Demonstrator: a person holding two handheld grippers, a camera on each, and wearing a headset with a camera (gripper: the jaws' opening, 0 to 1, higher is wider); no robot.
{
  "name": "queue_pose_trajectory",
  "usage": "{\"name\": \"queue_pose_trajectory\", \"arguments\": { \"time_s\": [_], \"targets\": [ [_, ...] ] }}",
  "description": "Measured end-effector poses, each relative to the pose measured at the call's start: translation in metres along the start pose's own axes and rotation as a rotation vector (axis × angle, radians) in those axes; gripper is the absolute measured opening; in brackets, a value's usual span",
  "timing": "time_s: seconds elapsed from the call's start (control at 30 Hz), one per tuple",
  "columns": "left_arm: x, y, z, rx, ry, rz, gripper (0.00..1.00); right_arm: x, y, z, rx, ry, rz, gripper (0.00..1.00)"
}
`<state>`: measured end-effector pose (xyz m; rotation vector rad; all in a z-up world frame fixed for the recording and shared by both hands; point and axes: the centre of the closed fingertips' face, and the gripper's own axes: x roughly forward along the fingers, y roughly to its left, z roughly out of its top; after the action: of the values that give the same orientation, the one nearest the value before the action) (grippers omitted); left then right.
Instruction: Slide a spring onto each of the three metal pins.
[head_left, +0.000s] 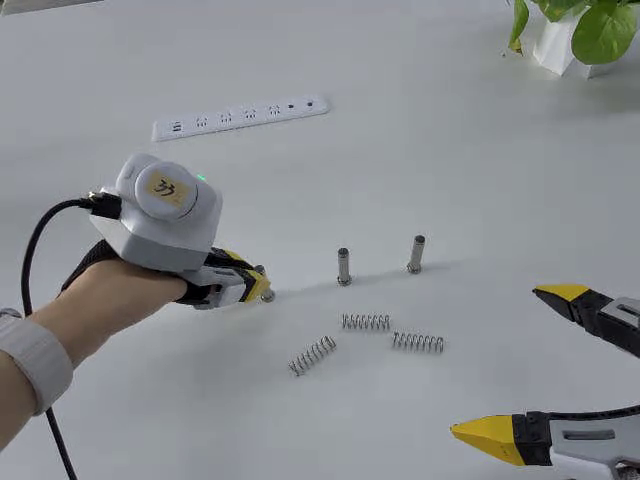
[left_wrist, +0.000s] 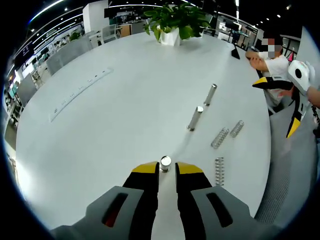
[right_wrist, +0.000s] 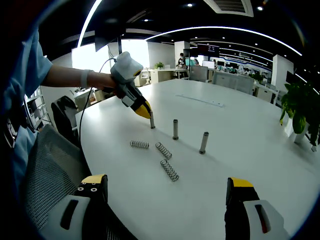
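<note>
Left tongs (head_left: 258, 288) sit nearly closed at the near pin (head_left: 267, 295), can't tell if they're pinching it, and right tongs (head_left: 497, 360) gape wide by three springs (head_left: 365, 322) lying on the tabletop (head_left: 450, 150), so I'd steady that pin upright and grab a spring near one end.

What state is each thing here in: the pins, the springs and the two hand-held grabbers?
First pin: upright, bare.
Middle pin: upright, bare.
Last pin: upright, bare.
Three springs: lying flat on the table, on no pin.
Left gripper: jaws nearly closed, tips at the first pin; grip unclear.
Right gripper: wide open, holding nothing.
</note>
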<state>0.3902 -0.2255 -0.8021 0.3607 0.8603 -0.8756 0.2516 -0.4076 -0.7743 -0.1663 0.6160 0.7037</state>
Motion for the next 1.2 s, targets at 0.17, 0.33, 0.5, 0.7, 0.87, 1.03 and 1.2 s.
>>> {"name": "queue_pose_trajectory", "arguments": {
  "time_s": [0.17,0.33,0.5,0.7,0.87,1.03,1.2],
  "targets": [
    [0.0,0.001,-0.003,-0.003,-0.007,0.012,0.24,0.0,0.001,0.0,-0.003,0.004,0.001,0.99],
    [-0.002,0.005,-0.006,-0.014,-0.028,0.024,0.41,-0.001,0.0,0.0,-0.006,0.002,-0.003,0.99],
    [-0.004,0.006,-0.009,-0.042,-0.055,0.022,0.59,0.0,0.0,-0.001,-0.009,0.005,-0.002,0.99],
    [-0.007,0.003,-0.012,-0.048,-0.087,0.01,0.78,0.0,0.0,-0.001,-0.01,0.006,-0.002,0.99],
    [-0.008,0.0,-0.012,-0.031,-0.121,0.009,0.94,0.0,-0.001,-0.002,-0.013,0.009,-0.003,0.99],
    [-0.01,-0.001,-0.015,-0.011,-0.124,0.019,0.99,0.0,-0.002,-0.003,-0.017,0.014,-0.003,0.99],
    [-0.015,-0.002,-0.012,-0.018,-0.163,0.023,0.99,0.001,-0.004,-0.005,-0.024,0.021,-0.002,0.99]
  ]
}}
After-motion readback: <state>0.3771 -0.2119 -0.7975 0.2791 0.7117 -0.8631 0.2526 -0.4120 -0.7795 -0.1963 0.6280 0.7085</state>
